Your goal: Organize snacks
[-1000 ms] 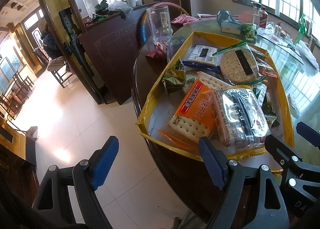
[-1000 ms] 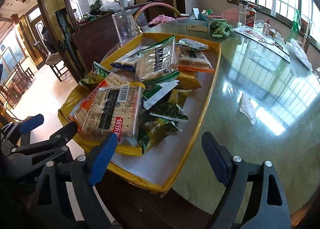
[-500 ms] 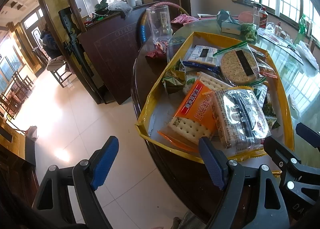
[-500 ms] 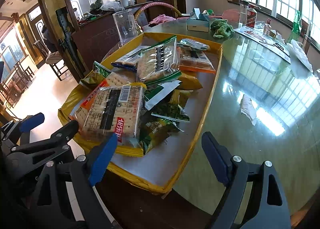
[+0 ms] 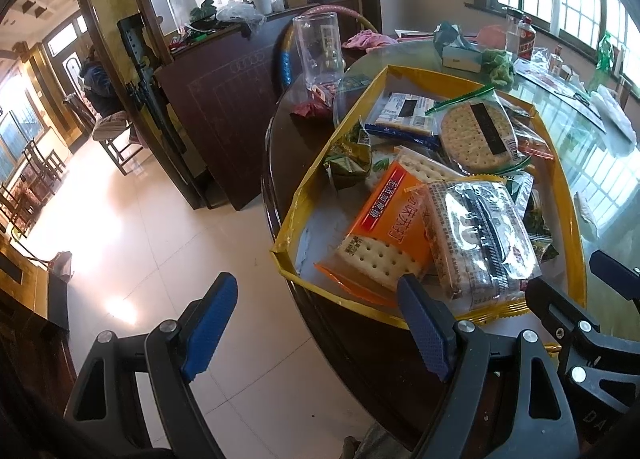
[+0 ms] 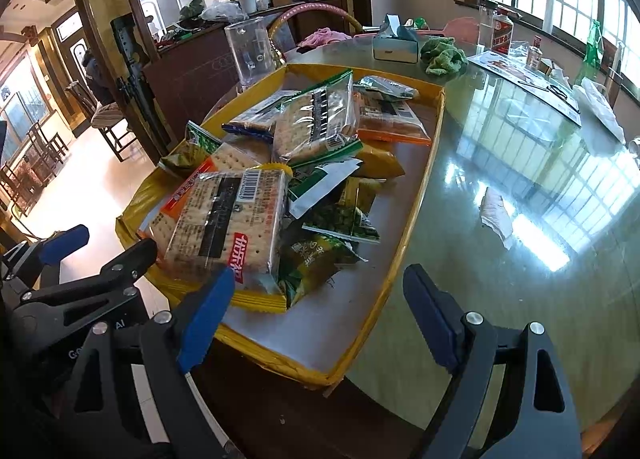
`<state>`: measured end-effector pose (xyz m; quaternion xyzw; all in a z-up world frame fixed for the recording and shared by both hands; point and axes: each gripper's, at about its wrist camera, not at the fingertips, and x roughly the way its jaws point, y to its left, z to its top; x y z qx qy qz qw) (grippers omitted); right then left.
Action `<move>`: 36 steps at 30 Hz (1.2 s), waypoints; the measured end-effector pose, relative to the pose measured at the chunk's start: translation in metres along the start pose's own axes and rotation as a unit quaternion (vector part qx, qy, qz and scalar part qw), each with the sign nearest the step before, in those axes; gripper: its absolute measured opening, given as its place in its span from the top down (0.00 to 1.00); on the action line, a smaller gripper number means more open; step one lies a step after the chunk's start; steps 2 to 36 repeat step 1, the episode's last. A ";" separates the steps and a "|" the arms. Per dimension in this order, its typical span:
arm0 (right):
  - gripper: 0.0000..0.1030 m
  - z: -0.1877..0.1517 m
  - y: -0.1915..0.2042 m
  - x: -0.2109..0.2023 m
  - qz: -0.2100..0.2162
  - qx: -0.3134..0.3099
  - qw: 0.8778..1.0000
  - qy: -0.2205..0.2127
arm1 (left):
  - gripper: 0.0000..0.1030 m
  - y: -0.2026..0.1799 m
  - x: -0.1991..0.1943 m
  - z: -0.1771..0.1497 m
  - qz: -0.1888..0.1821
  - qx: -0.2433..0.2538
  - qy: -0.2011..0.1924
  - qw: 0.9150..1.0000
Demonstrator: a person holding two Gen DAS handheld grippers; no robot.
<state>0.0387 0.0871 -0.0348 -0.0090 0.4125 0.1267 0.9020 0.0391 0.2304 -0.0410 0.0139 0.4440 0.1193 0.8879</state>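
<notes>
Snack tray (image 6: 416, 195) heaped with cracker packs (image 6: 228, 219), long axis running lower centre to upper centre. Set on glossy round worktop (image 6: 520, 163), tiled floor at left. Left gripper (image 5: 316, 333) and right gripper (image 6: 316, 321) jaws spread wide, empty.

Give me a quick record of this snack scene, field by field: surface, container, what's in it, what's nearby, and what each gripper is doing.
surface: glass-topped round table
container: shallow yellow-rimmed tray at the table's near edge
contents: loose pile of snacks; clear-wrapped cracker pack on top of an orange cracker pack; round cracker pack farther back; small green packets
nearby: clear plastic jug, tissue box, green cloth
left gripper: open, empty, short of the tray
right gripper: open, empty, at the tray's near edge
</notes>
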 end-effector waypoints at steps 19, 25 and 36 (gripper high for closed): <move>0.16 0.000 0.000 0.000 0.000 0.000 1.000 0.000 | 0.20 0.000 -0.001 0.000 -0.004 0.000 -0.001 1.000; 0.16 0.000 0.000 0.000 0.000 0.000 1.000 0.000 | 0.20 0.000 -0.001 0.000 -0.004 0.000 -0.001 1.000; 0.16 0.000 0.000 0.000 0.000 0.000 1.000 0.000 | 0.20 0.000 -0.001 0.000 -0.004 0.000 -0.001 1.000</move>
